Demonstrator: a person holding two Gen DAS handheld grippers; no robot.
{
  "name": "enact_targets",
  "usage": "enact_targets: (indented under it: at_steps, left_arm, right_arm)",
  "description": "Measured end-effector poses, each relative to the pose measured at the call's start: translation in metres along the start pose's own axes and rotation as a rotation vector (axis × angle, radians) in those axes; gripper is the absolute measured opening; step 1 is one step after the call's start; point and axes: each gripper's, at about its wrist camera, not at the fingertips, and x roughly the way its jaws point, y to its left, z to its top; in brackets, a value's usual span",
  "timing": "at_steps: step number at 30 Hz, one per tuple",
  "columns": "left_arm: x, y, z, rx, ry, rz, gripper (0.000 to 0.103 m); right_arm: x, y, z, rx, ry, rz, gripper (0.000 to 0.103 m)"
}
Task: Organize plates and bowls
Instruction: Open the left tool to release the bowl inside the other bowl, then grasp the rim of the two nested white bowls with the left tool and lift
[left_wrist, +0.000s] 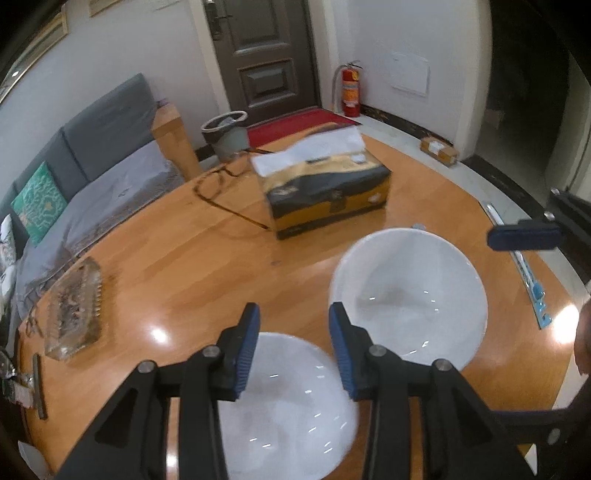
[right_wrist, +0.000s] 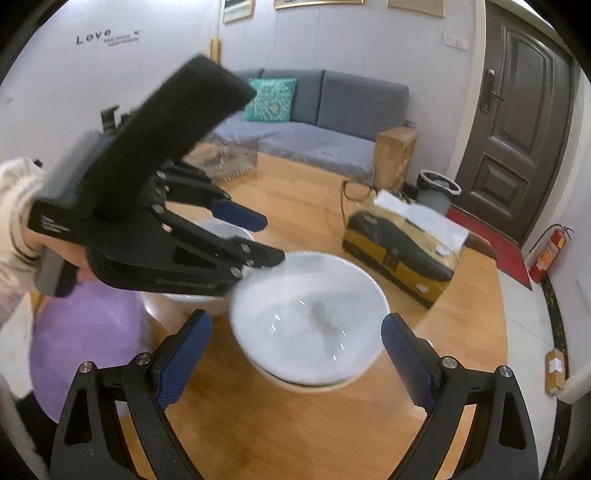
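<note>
Two white bowls on round wooden counter (left_wrist: 192, 266). Near bowl (left_wrist: 291, 406) close to front edge, directly under left tongs (left_wrist: 294, 345); far bowl (left_wrist: 408, 295) just beside it, toward counter's middle and right edge, rims nearly touching, contact not clear. From right wrist view, far bowl (right_wrist: 309, 319) appears stacked in a second white dish, only a rim showing beneath. Left tongs parted a little, blue pads (left_wrist: 246, 347) clear of bowl, nothing between them; also seen from side (right_wrist: 271, 240), above near bowl (right_wrist: 218, 236). Right tongs (right_wrist: 295, 363) spread wide, straddling stacked bowl's near rim without pressing it, pads (right_wrist: 184, 360) well off either side. Tissue box (left_wrist: 325, 184), yellow and black, past bowls toward far edge. Eyeglasses (left_wrist: 221, 177) beside box near far edge. Clear glass ashtray (left_wrist: 75, 308) near left edge. Person's sleeve (right_wrist: 16, 206) behind left tongs.
</note>
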Motion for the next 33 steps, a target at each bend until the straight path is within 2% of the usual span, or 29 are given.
enact_targets:
  at_steps: [9, 16, 24, 30, 33]
  left_arm:
    - [-0.035, 0.059, -0.02, -0.097, -0.034, 0.033, 0.037]
    - [-0.028, 0.083, -0.047, -0.136, -0.009, 0.022, 0.037]
    - [0.001, 0.084, -0.072, -0.158, 0.03, -0.029, 0.037]
    - [0.012, 0.082, -0.075, -0.165, 0.04, -0.055, 0.037]
    - [0.014, 0.082, -0.075, -0.168, 0.037, -0.062, 0.036]
  right_arm:
    - [0.012, 0.049, 0.016, -0.029, -0.003, 0.114, 0.091]
    - [0.043, 0.08, 0.017, -0.02, 0.051, 0.175, 0.089]
    - [0.079, 0.09, 0.009, 0.072, 0.158, 0.117, 0.084]
    - [0.091, 0.09, 0.009, 0.061, 0.183, 0.062, 0.083]
    - [0.094, 0.09, 0.01, 0.069, 0.179, 0.06, 0.086]
